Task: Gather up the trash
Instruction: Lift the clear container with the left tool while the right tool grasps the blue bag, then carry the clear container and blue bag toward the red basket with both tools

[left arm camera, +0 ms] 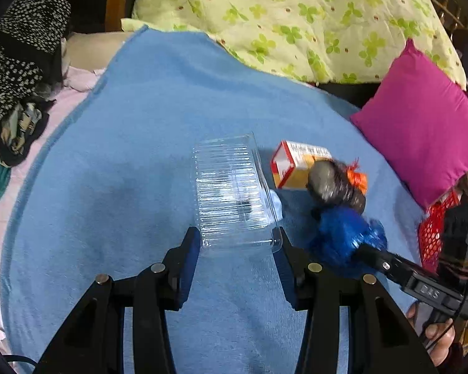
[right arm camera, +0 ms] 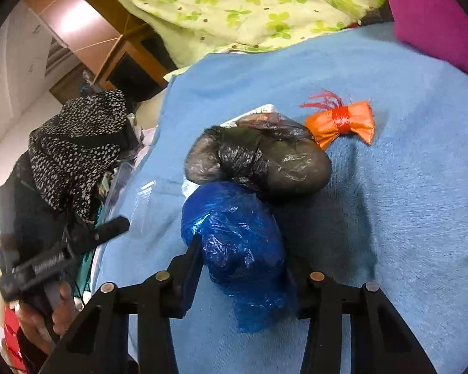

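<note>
On the blue blanket (left arm camera: 140, 131) lies a clear plastic clamshell container (left arm camera: 234, 193). My left gripper (left arm camera: 238, 243) is open, its fingers on either side of the container's near edge. Right of it lie a red and yellow carton (left arm camera: 293, 168), a black bag bundle (left arm camera: 337, 187), an orange wrapper (left arm camera: 357, 179) and a crumpled blue plastic bag (left arm camera: 343, 240). In the right wrist view my right gripper (right arm camera: 243, 258) straddles the blue bag (right arm camera: 240, 249), jaws wide around it; whether they press it I cannot tell. The black bag (right arm camera: 265, 159) and orange wrapper (right arm camera: 343, 124) lie beyond.
A magenta pillow (left arm camera: 421, 124) lies at the right and a green clover quilt (left arm camera: 296, 15) at the back. A heap of dark spotted clothes (left arm camera: 18, 62) sits at the left edge of the bed. A red mesh basket (left arm camera: 433, 227) stands at the far right.
</note>
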`<state>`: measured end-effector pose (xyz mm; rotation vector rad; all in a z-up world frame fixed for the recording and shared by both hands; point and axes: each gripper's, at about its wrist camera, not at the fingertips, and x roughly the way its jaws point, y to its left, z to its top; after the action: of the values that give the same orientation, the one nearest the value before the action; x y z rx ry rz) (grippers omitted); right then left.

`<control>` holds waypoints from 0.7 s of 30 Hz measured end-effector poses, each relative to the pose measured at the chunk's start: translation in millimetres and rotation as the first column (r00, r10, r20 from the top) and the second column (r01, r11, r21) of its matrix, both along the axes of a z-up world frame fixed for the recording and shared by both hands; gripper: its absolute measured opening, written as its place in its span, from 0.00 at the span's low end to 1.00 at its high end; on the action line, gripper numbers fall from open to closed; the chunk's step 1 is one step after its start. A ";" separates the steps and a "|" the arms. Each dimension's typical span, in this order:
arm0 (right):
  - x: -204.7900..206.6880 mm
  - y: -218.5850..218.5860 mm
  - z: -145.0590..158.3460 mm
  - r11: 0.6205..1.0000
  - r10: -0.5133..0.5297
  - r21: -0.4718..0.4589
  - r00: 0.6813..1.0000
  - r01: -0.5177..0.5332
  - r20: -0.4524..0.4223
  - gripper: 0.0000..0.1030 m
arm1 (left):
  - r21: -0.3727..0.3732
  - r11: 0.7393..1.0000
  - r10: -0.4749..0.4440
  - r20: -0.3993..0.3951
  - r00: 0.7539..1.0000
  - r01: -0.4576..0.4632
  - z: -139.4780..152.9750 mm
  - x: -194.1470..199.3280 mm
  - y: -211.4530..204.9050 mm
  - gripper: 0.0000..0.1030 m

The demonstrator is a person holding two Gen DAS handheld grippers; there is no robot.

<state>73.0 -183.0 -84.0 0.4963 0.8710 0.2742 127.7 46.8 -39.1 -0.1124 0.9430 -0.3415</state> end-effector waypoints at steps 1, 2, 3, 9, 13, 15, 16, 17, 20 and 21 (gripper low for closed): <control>-4.3 -3.8 4.8 1.000 0.001 0.002 1.000 -0.001 0.013 0.47 | 0.005 1.000 0.003 0.011 1.000 -0.003 2.0 0.8 0.0 0.48; -8.5 -7.7 9.1 1.000 -0.003 0.001 1.000 0.003 0.027 0.47 | 0.012 1.000 0.002 0.024 1.000 -0.002 3.4 0.3 -1.1 0.48; -13.6 -13.3 15.2 1.000 -0.010 -0.001 0.999 0.010 0.045 0.47 | 0.021 1.000 -0.002 0.034 0.999 0.001 4.0 1.6 -4.3 0.48; -35.2 -48.4 40.7 0.997 -0.073 0.032 0.991 0.070 0.110 0.47 | 0.028 0.998 -0.051 0.079 0.996 0.048 10.3 -4.2 -25.8 0.48; -44.5 -62.7 51.9 0.994 -0.106 0.055 0.985 0.100 0.137 0.47 | 0.030 0.996 -0.092 0.124 0.988 0.089 19.2 -12.2 -42.3 0.48; -46.2 -66.1 52.1 0.993 -0.110 0.058 0.985 0.103 0.130 0.47 | 0.038 0.994 -0.106 0.127 0.986 0.102 19.9 -14.2 -51.8 0.48; -45.8 -67.0 49.7 0.993 -0.111 0.048 0.987 0.106 0.115 0.47 | 0.034 0.993 -0.115 0.123 0.986 0.111 19.2 -14.7 -55.6 0.48; -46.2 -68.3 46.6 0.994 -0.109 0.044 0.989 0.105 0.100 0.47 | 0.032 0.992 -0.124 0.119 0.985 0.121 18.2 -15.1 -59.2 0.48; -45.1 -73.1 39.1 0.995 -0.090 0.049 0.994 0.087 0.064 0.48 | 0.055 0.987 -0.156 0.117 0.981 0.151 15.4 -17.4 -69.5 0.48; -45.6 -76.0 37.7 0.995 -0.080 0.058 0.995 0.076 0.057 0.49 | 0.063 0.985 -0.164 0.116 0.980 0.158 14.4 -18.3 -71.9 0.48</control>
<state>27.3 -259.0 -46.3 0.5697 0.7859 0.2408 109.4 -25.1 -24.7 0.0338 0.8423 -0.4674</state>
